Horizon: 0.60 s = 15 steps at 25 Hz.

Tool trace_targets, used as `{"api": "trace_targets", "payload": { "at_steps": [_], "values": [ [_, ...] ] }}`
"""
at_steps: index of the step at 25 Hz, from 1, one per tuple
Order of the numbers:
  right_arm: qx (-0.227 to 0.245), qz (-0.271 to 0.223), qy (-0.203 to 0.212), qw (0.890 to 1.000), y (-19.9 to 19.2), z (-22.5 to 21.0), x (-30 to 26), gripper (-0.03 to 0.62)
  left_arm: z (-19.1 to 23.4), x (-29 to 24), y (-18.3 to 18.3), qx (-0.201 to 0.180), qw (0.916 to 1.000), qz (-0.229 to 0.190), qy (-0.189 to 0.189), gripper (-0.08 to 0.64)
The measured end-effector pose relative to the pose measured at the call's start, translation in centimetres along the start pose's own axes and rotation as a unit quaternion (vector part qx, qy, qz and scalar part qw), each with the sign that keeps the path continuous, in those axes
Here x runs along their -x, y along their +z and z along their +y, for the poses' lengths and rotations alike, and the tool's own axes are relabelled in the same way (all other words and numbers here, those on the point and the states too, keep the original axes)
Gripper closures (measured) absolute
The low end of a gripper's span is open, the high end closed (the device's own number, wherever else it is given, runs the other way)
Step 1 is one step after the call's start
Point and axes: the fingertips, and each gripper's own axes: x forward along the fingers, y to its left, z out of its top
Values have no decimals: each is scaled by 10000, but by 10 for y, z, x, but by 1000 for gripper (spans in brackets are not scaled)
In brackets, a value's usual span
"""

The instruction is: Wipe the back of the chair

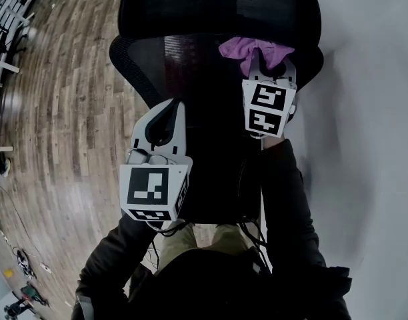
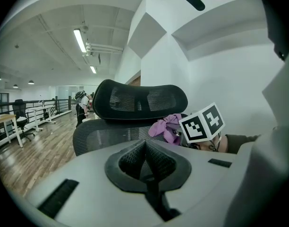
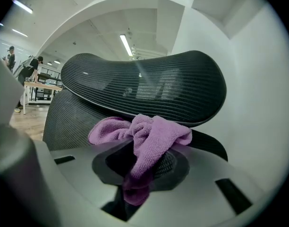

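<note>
Purple, seemingly limp cloth (image 3: 151, 134) is pinched mid-bunch by the right gripper (image 3: 142, 167), chair (image 3: 149, 86) just beyond its fingers (image 3: 175, 167); the left gripper (image 2: 147, 161) is clenched empty.

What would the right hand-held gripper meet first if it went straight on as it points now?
Its purple cloth would probably touch the chair's mesh headrest first, though depth is unclear.

cloth (image 3: 151, 136) tail: buried in right claw (image 3: 143, 171) | distant people (image 3: 27, 72): too small to tell
</note>
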Motion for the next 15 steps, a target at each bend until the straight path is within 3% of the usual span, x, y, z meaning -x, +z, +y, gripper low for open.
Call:
{"api": "trace_targets", "payload": {
  "at_steps": [15],
  "values": [
    [45,-59,302,9995,27,69,-10,511,58,30,-1,163,9993,-55,346,551]
  ]
}}
